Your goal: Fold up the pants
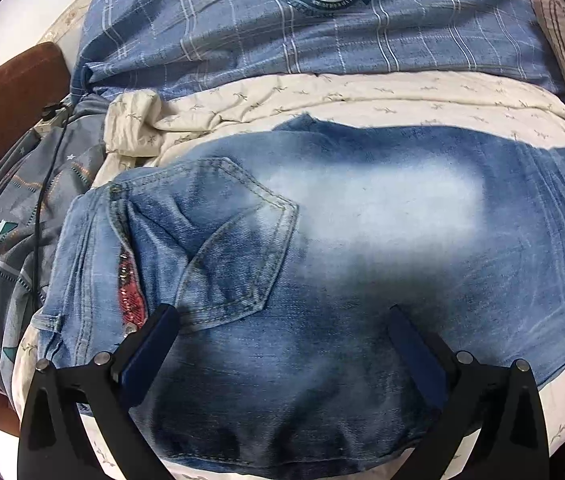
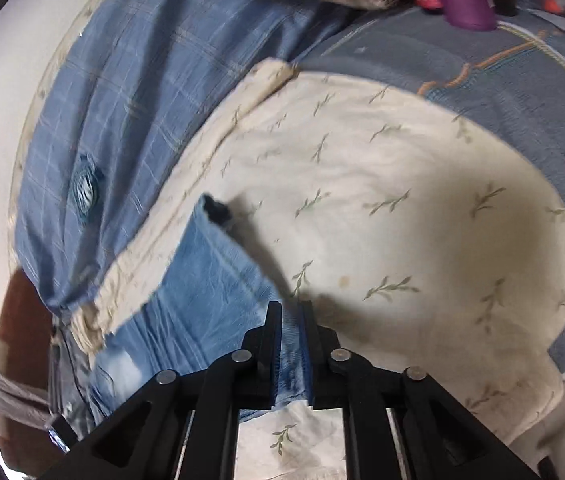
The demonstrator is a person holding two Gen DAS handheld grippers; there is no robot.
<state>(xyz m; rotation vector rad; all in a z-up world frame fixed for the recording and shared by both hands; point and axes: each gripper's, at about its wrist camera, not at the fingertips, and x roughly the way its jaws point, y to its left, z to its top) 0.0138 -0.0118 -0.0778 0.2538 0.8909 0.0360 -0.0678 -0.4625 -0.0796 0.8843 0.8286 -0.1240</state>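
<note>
With my right claw [image 2: 291, 312] pinching a leg of the faded blue denim jeans [image 1: 362, 208] and my left claw [image 1: 282, 320] spread over the seat, I judge 1 lengthwise fold underway; next, carry the leg across.

Jeans [image 1: 322, 240] lay spread on a sheet [image 1: 362, 96], back pocket [image 1: 238, 248] toward the left. Behind them lay a checked cover [image 1: 282, 32]; left of them, a quilt [image 1: 14, 216]. One trouser leg [image 2: 210, 280] crossed the sheet.

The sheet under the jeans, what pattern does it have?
The sheet is cream with small green leafy sprigs, under the jeans; the right wrist view shows it best.
</note>
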